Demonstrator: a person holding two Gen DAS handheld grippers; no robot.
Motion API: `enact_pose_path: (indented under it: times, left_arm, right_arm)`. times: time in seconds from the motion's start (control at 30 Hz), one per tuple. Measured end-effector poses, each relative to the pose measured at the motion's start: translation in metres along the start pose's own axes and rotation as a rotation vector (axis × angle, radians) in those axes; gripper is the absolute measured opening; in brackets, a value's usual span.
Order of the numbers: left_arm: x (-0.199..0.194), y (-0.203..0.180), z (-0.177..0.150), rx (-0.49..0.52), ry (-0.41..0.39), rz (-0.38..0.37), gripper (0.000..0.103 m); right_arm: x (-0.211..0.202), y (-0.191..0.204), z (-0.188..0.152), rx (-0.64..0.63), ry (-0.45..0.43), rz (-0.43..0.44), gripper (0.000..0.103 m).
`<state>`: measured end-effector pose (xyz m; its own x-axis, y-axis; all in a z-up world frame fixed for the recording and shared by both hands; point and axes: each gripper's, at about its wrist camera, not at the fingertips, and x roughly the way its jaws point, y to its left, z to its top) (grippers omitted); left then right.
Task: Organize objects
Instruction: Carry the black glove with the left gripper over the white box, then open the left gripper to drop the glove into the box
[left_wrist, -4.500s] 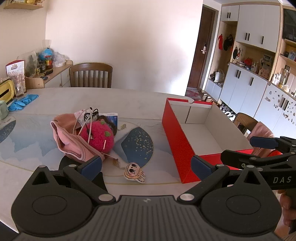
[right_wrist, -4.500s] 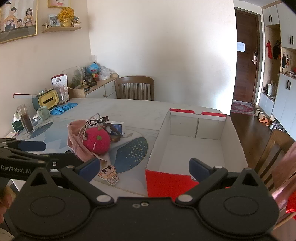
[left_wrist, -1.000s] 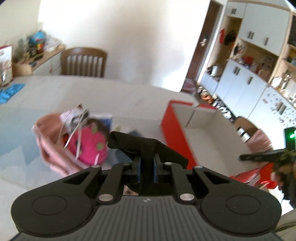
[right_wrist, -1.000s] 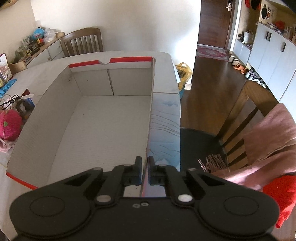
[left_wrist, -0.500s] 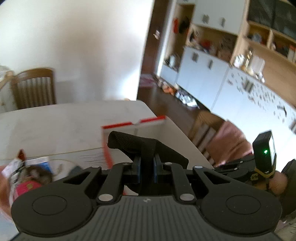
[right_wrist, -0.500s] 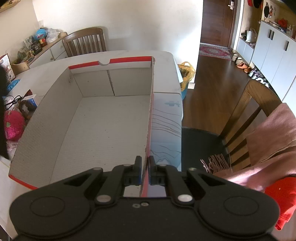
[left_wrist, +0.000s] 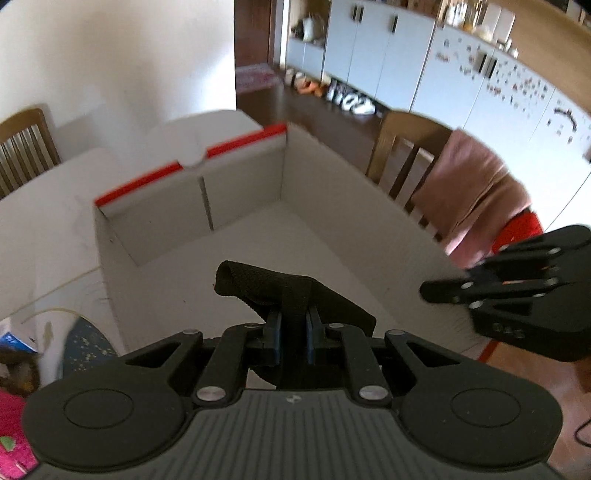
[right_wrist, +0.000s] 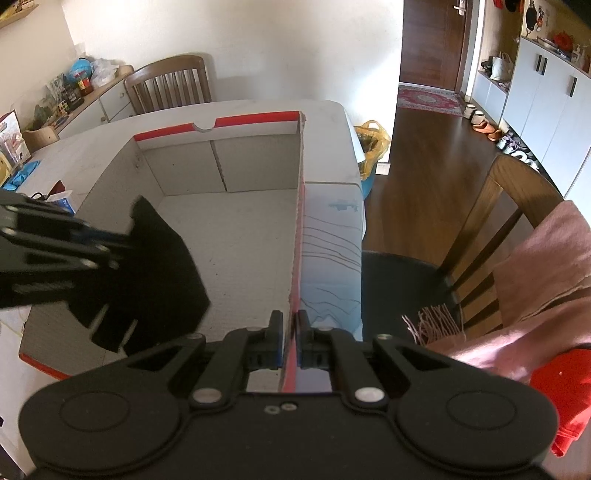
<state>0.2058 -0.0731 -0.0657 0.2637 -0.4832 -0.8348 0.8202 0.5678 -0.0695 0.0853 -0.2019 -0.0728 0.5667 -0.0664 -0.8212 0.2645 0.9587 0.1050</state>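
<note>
- Right now the left gripper (left_wrist: 293, 334) hangs over the open cardboard box (left_wrist: 258, 240), fingers pinched tight on a black fabric piece (left_wrist: 280, 291); it looks poised for a drop into the box.
- Fabric droops below the left gripper in the right wrist view (right_wrist: 155, 273), above the box floor, not touching it as far as I can tell.
- Right gripper (right_wrist: 291, 341) is clamped on the box's right wall (right_wrist: 297, 258), likely to steady the box while things go in.
- Box sits on the white table (right_wrist: 332, 122), inside bare.
- Pink plush (left_wrist: 13, 424) and other clutter wait on the table left of the box, likely next.
</note>
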Motion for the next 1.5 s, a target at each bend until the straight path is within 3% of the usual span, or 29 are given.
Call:
enact_pose_path:
  times: [0.5,0.97,1.07,1.17,1.23,1.5]
  left_arm:
    - [0.046,-0.001,-0.004,0.027,0.165,0.025,0.012]
    - [0.061,0.005,-0.009,0.019,0.220,0.045,0.013]
    - [0.070,-0.001,-0.004,0.008,0.218,0.055,0.021]
    - [0.064,0.000,-0.005,0.008,0.201,0.056,0.041]
    - [0.059,0.000,-0.006,0.004,0.180,0.061,0.067]
    - [0.033,0.000,-0.005,-0.022,0.118,0.057,0.068]
  right_arm:
    - [0.001,0.001,0.001,-0.001,0.004,0.000,0.006]
    - [0.002,0.000,0.001,-0.005,0.008,0.002,0.006]
    - [0.002,0.000,0.001,-0.004,0.009,0.002,0.006]
    - [0.002,0.001,0.001,-0.006,0.010,0.004,0.006]
    - [0.002,0.001,0.001,-0.006,0.010,0.006,0.006]
    - [0.002,0.001,0.001,-0.003,0.011,0.008,0.006]
